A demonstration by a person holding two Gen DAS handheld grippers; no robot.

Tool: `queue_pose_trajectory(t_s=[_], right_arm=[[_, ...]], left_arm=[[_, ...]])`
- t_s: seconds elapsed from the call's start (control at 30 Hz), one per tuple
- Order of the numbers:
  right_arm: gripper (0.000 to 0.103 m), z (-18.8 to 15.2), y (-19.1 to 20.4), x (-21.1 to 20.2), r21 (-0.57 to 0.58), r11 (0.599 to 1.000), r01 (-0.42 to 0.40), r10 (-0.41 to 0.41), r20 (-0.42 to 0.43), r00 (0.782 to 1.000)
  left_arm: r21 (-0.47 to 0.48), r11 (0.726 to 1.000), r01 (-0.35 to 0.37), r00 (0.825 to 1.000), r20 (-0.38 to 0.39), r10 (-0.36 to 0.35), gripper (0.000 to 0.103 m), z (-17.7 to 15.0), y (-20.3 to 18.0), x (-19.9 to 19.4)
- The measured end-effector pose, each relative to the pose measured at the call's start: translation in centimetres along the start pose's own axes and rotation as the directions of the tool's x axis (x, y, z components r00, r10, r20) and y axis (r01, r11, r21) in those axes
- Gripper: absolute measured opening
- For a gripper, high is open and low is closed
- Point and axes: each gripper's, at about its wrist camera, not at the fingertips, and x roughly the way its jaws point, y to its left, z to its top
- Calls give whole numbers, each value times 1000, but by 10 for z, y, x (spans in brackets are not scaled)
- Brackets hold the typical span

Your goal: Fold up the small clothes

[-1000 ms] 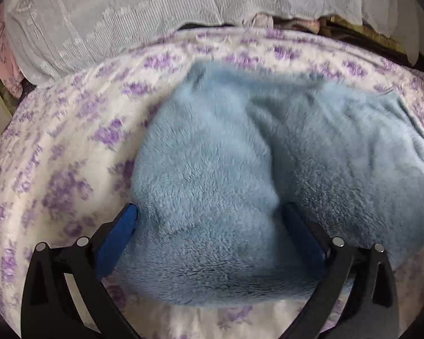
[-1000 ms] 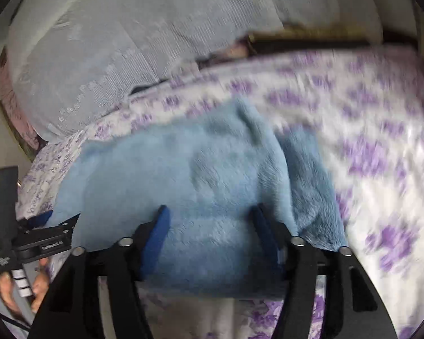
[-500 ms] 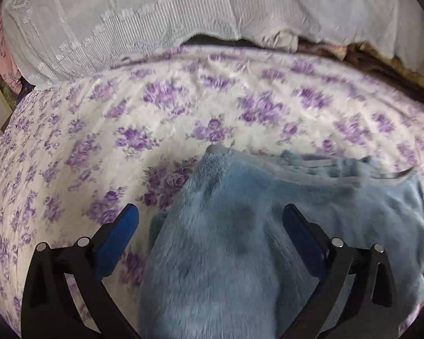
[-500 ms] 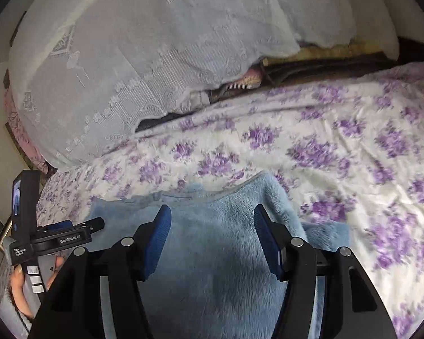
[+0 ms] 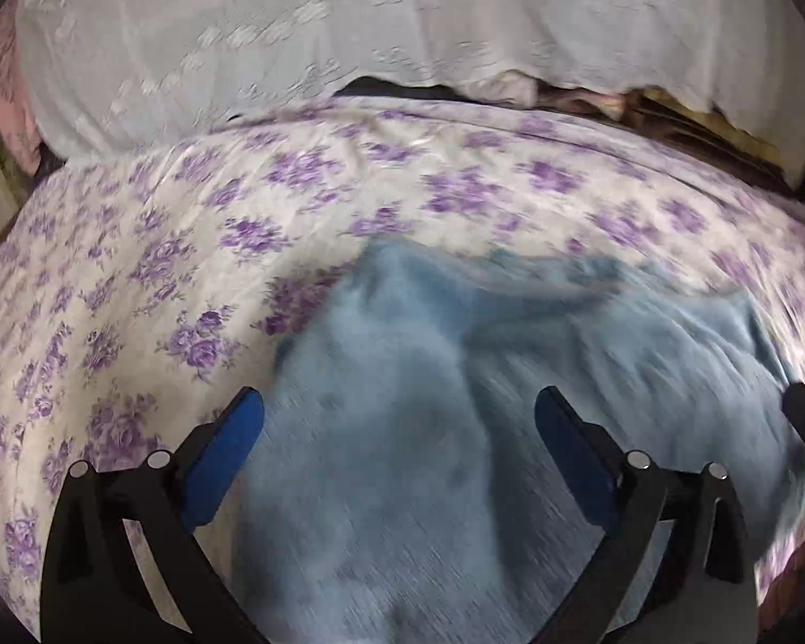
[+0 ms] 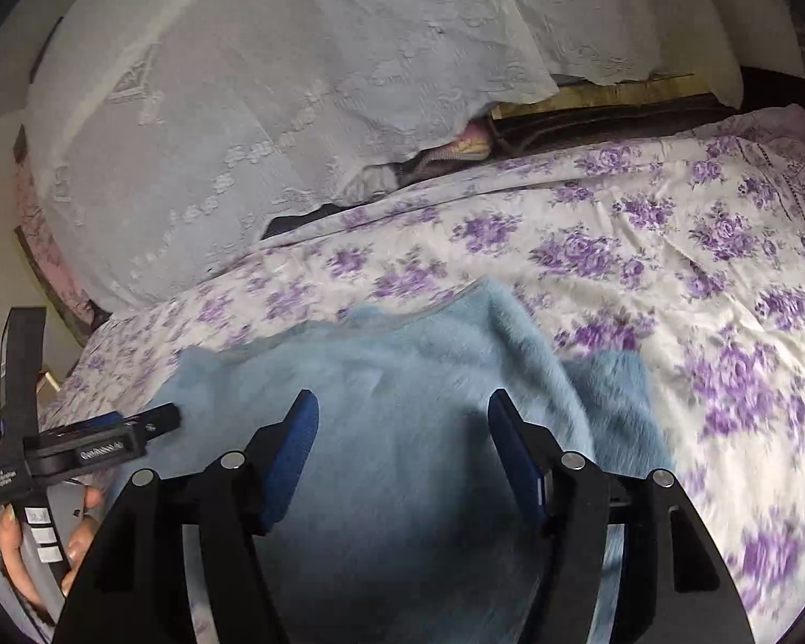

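Fingers (image 5: 231, 445) spread, blue fleece (image 5: 402, 429) between

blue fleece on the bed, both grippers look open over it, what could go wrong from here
1. The blue fleece garment lies rumpled, one corner sticking out past the top layer; folding now would likely lock in an uneven edge.
2. Both the left gripper and right gripper are open, with thick pile between the fingers; closing may pinch several layers, or the floral sheet beneath.
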Motion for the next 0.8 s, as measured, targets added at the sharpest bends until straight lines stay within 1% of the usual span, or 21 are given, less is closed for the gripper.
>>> queue_pose_trajectory(t_s=[0.03,0.07,0.1,0.13,0.17,0.2,0.23,0.3,0.33,0.4,0.47,0.53,0.6,0.63,0.7,0.8], right_arm=[[71,-6,6,-3,-18,1000,4,-4,-17,1000],[75,-12,11,-2,-42,999,27,-29,-47,998],[79,-21,15,3,-77,995,62,-68,-85,994],[79,-29,17,9,-109,991,82,-93,-108,990],[81,-31,18,13,-121,988,91,-106,-124,987],[81,-29,19,12,-124,988,95,-110,-120,987],[81,-30,20,11,-128,987,99,-114,-118,986],[81,-33,20,1,-118,988,99,-110,-91,990],[82,-35,19,-7,-105,990,96,-104,-69,992],[92,-39,14,-26,-70,994,85,-87,-24,996],[95,-44,2,-45,-7,998,63,-63,12,998],[95,-49,-12,-59,70,997,30,-32,27,999],[95,-56,-24,-71,146,989,6,-11,34,999],[95,-62,-30,-77,176,984,-11,5,33,999],[95,-70,-34,-85,206,978,-15,11,23,1000],[95,-83,-41,-95,249,968,-36,34,13,999]], left_arm=[[33,999,4,1000,-5,-4,98,-6,-9,-2],[71,997,3,1000,-14,-2,98,-12,-20,-1],[118,993,-22,999,-23,25,99,-22,-34,5],[144,987,-65,998,-19,68,99,-29,-42,13],[139,985,-107,994,23,105,99,-37,-48,16],[130,984,-125,992,50,119,99,-42,-49,12],[147,978,-147,989,57,140,99,-42,-51,9],[176,971,-162,987,51,155,99,-39,-53,-4],[165,975,-151,988,59,143,99,-41,-50,-12],[143,984,-103,993,76,93,99,-48,-43,-29],[135,986,-95,994,73,86,99,-58,-36,-37],[116,989,-88,996,35,84,99,-71,-25,-36],[86,995,-58,998,9,58,99,-79,-15,-32],[70,997,-45,999,5,45,99,-83,-11,-31],[45,999,-22,1000,2,22,99,-86,-6,-31],[32,999,-18,1000,7,18,99,-87,-4,-34]])
